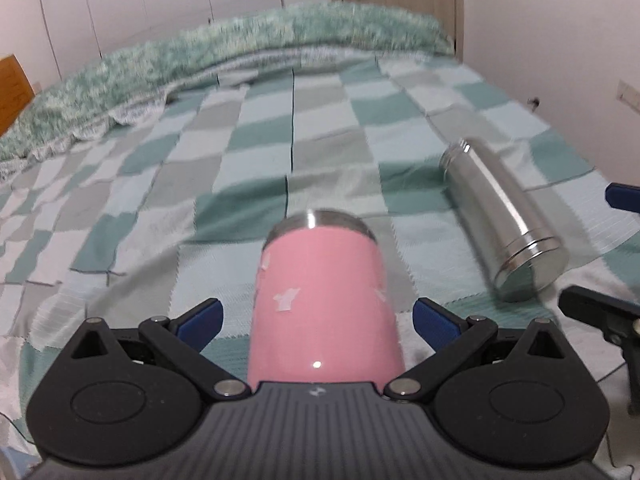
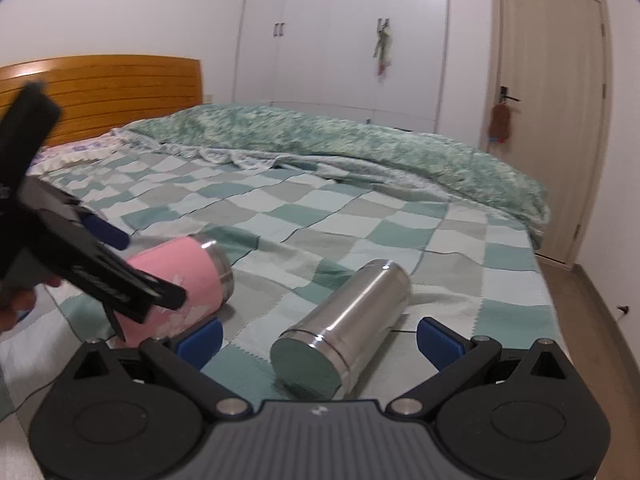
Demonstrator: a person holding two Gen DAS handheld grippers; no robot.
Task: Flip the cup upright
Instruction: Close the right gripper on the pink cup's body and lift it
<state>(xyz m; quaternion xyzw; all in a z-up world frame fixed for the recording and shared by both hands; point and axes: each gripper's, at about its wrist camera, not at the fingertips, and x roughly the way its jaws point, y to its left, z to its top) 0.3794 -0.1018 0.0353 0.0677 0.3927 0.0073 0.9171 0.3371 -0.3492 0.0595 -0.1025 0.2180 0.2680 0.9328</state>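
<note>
A pink cup (image 1: 324,312) with a steel rim lies on its side on the checked bedspread (image 1: 240,160), rim pointing away. My left gripper (image 1: 318,316) is open, its blue pads either side of the cup with gaps to it. A steel flask (image 1: 500,224) lies on its side to the right. In the right wrist view the flask (image 2: 344,328) lies between my open right gripper's (image 2: 320,338) pads, base toward the camera. The pink cup (image 2: 188,284) lies at left there, under the left gripper's body (image 2: 80,256).
A rumpled green quilt (image 2: 340,140) lies along the far side of the bed. A wooden headboard (image 2: 100,92) stands at the left, white wardrobes (image 2: 340,32) and a door (image 2: 548,120) behind. The bed's edge and floor (image 2: 592,320) are at the right.
</note>
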